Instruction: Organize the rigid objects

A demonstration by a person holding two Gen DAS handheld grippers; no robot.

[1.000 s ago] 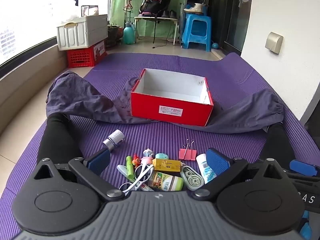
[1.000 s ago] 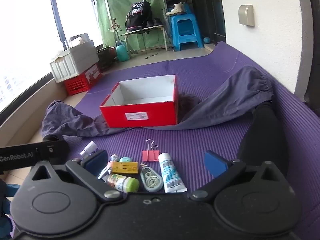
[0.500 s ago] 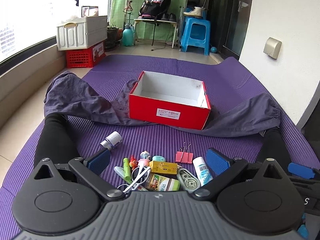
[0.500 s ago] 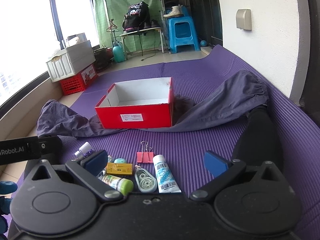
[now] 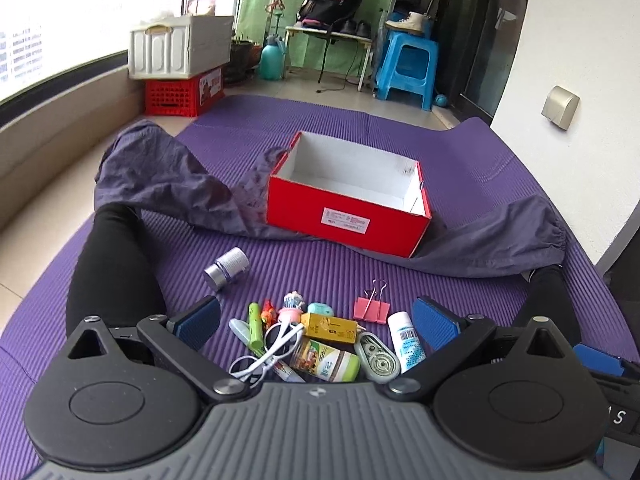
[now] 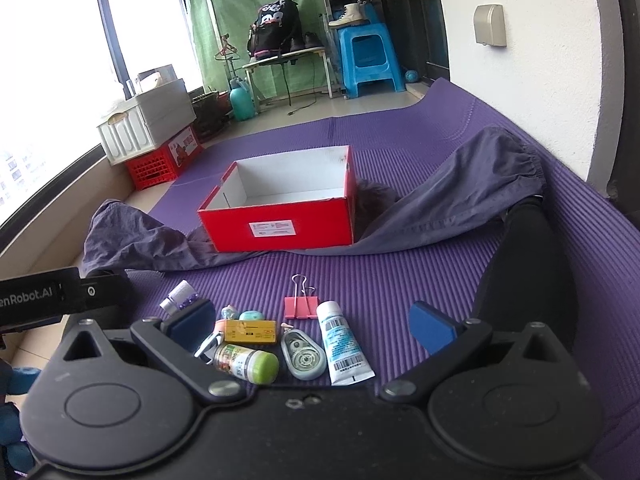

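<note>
My left gripper and my right gripper both hang over the clutter with fingers spread wide, holding nothing. Everything lies on the purple mat, on my side of the one red box, which stands open and looks empty.

Taking the pile from the box's left corner across to its right:

- One silver cylinder, off alone. Smooth and round, so it will likely roll; I'd pinch across its middle.
- One green pen-like stick beside a paler one. Light and stiff; grip mid-length.
- One pair of white-framed glasses. Fragile; I'd take the bridge, not an arm.
- One small pink figurine and one teal oval. Tiny and light.
- One yellow carton. Flat sides make for an easy hold.
- One green-capped bottle, lying down. Slippery label; clamp the body.
- One correction-tape dispenser. Hard shell; grip across its flat faces.
- One pink binder clip. Grab the body, since the wire handles flop.
- One white tube, the only soft piece. Hold near the cap.

Something small and orange near the pens is too cluttered to identify.
</note>
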